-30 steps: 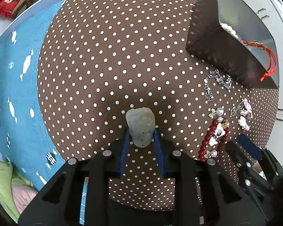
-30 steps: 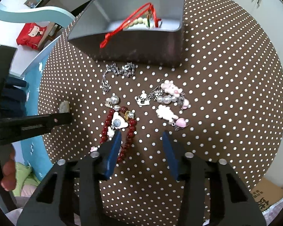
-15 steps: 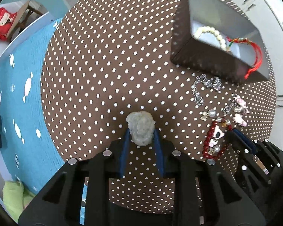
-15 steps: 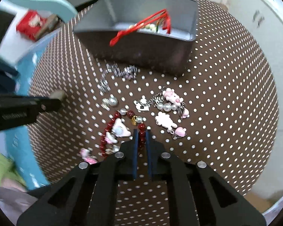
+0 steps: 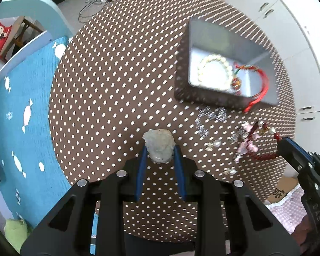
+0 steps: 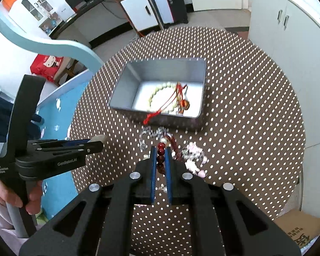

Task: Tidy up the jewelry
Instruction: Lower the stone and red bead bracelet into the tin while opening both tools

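Home bedroom: child's bed (image 5: 21, 98), white cupboards (image 6: 288, 34).

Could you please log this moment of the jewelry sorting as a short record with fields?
left gripper: shut on pale green stone pendant, above the table
right gripper: shut on red bead bracelet, lifted
metal box: open, holds cream bead bracelet and red cord bracelet
polka-dot table: silver chain and pink charms lie loose near the box
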